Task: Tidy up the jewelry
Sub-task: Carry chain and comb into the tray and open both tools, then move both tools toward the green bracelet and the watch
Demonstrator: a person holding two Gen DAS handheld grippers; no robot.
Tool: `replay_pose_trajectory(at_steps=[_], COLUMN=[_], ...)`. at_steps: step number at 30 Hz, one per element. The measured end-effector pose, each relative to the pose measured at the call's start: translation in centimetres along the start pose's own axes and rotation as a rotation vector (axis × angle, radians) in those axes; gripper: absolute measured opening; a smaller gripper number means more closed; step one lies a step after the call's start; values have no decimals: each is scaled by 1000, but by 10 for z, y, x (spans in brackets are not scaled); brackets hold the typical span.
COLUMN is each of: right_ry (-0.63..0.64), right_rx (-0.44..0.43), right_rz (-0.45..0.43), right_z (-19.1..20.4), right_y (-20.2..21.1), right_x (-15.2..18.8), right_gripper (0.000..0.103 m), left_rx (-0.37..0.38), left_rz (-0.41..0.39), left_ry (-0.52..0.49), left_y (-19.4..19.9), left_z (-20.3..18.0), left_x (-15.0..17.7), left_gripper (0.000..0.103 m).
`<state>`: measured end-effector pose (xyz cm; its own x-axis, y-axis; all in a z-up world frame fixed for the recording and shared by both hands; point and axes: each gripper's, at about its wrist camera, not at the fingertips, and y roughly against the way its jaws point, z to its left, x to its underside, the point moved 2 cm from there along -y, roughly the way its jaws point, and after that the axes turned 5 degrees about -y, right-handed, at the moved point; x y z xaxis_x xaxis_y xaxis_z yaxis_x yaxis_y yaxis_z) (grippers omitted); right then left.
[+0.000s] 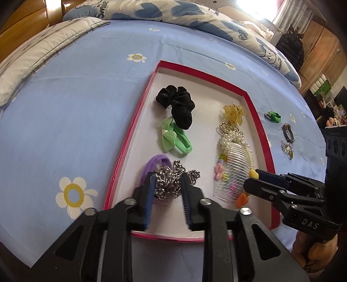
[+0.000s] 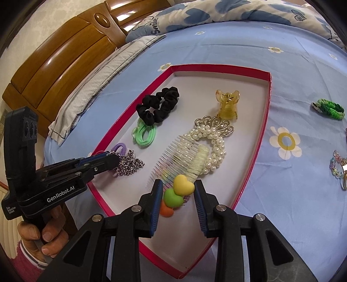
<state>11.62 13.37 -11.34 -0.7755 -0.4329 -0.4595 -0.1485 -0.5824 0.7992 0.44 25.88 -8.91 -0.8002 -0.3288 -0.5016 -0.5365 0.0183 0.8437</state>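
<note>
A red-rimmed tray (image 1: 134,121) (image 2: 265,121) lies on the blue bedsheet. It holds a black scrunchie (image 1: 176,105) (image 2: 159,106), a green hair tie (image 1: 173,138) (image 2: 144,133), a purple hair tie (image 1: 155,162), a silver chain (image 1: 171,181) (image 2: 128,164), an amber claw clip (image 1: 234,112) (image 2: 227,104), a pearl piece (image 1: 233,135) (image 2: 213,134) and a clear comb (image 1: 233,171) (image 2: 173,160). My left gripper (image 1: 168,184) (image 2: 112,159) is open around the chain. My right gripper (image 2: 179,188) (image 1: 249,184) is open around coloured heart clips (image 2: 179,191).
On the sheet right of the tray lie a green braided band (image 1: 273,116) (image 2: 329,108), a dark ring-shaped piece (image 1: 287,132) and a beaded crystal piece (image 1: 287,148) (image 2: 338,167). A pillow (image 2: 97,80), a wooden headboard (image 2: 58,54) and a quilt (image 1: 173,10) lie behind.
</note>
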Motion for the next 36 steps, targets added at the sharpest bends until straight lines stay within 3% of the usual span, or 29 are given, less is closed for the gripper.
replay_pose_trajectory(at_steps=[2, 12, 25, 36], right_ry=[-2, -61, -214, -329], right_rx=[-5, -43, 22, 100], right_rz=[-9, -93, -211, -272], right_z=[0, -14, -84, -147], right_y=[3, 41, 103, 141], right_x=[0, 4, 24, 40], right_gripper=[44, 44, 45, 45], left_rx=[10, 24, 80, 117], left_rz=[-3, -36, -51, -36], left_ry=[11, -16, -112, -213], left_y=[2, 21, 33, 21], left_z=[0, -17, -74, -130], left_x=[0, -5, -16, -29], left_gripper=[38, 48, 48, 48])
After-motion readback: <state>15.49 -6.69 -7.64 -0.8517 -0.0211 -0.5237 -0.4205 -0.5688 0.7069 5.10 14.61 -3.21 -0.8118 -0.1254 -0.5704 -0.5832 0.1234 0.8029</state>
